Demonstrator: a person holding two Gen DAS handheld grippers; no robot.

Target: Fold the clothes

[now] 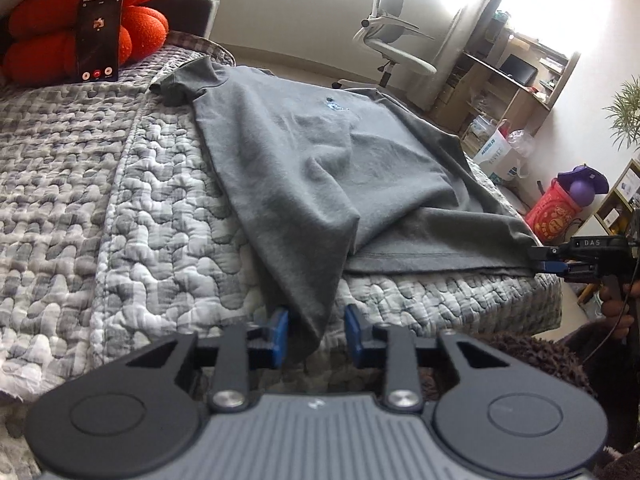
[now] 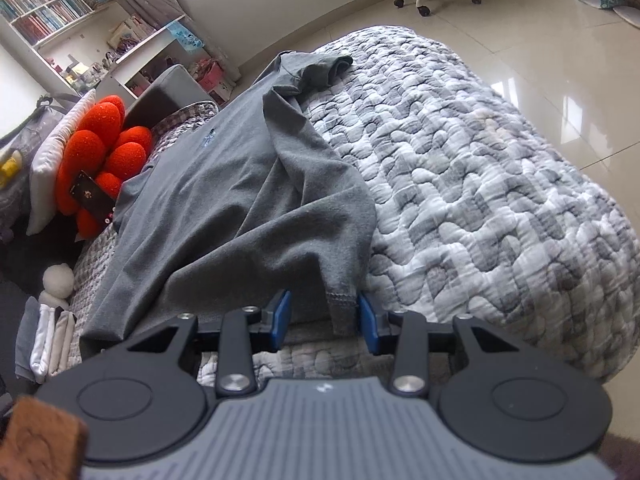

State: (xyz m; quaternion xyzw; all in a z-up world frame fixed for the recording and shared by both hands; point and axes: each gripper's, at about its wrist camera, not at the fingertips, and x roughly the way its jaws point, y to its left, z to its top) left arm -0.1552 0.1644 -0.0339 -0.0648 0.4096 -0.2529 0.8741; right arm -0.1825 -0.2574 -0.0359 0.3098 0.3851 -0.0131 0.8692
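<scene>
A grey T-shirt [image 1: 304, 152] lies spread on the quilted bedspread [image 1: 120, 200], each bottom corner hanging between wide jaws: left gripper [image 1: 316, 332], right gripper [image 2: 324, 322]. Neither has clamped; whether gripping or releasing, I cannot tell.

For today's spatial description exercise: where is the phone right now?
In the left wrist view the phone stands upright at upper left, leaning against the orange cushion on the quilted bed cover, beyond the grey T-shirt's sleeve.
</scene>
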